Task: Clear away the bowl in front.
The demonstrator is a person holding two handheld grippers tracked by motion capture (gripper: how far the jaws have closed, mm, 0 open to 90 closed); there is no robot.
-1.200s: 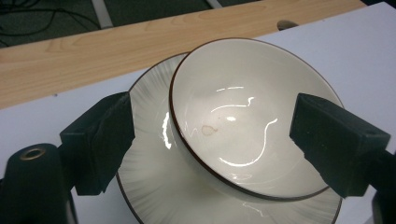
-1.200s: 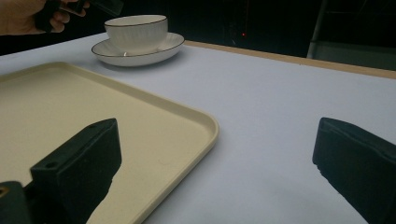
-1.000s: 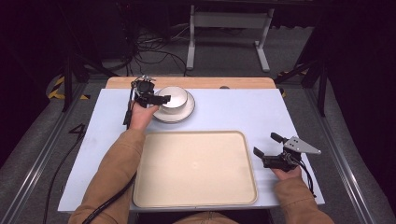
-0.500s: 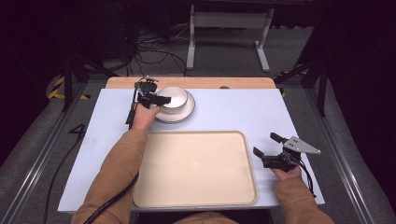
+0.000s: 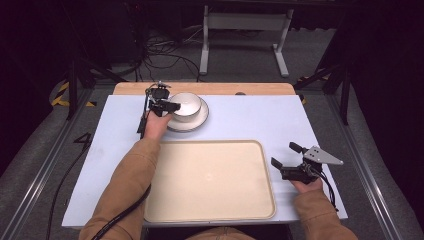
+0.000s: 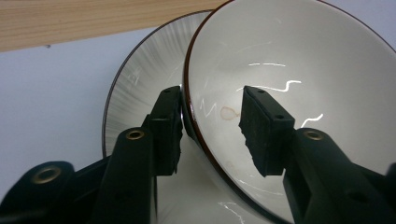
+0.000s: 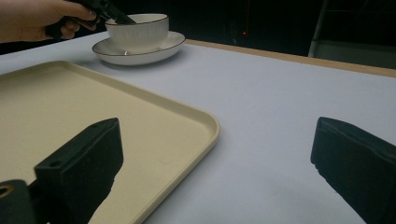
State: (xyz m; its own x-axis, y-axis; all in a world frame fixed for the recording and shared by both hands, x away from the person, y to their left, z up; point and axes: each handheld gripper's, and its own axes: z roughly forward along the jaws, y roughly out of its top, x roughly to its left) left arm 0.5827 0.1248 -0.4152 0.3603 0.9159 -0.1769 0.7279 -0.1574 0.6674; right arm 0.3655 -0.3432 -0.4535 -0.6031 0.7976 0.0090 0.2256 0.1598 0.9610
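Note:
A white bowl (image 5: 186, 104) with a dark rim stands on a white plate (image 5: 197, 122) at the far left of the table. My left gripper (image 5: 167, 106) reaches over the bowl's near-left rim. In the left gripper view its jaws (image 6: 212, 93) straddle that rim: one pad (image 6: 170, 126) rests against the bowl's (image 6: 303, 70) outer wall, while the other pad (image 6: 264, 126) hangs inside, off the wall. These jaws have just been closing with the rim between them. My right gripper (image 5: 283, 154) rests open at the table's right, beside the tray, with nothing between its jaws (image 7: 217, 140).
A large cream tray (image 5: 210, 145) lies at the front middle of the pale blue table top (image 5: 260, 115). A wooden strip (image 5: 225, 88) runs along the far edge. Dark floor, cables and a metal stand lie beyond.
The left gripper's jaws have narrowed around the bowl's rim. The bowl, plate and right gripper stay where they were.

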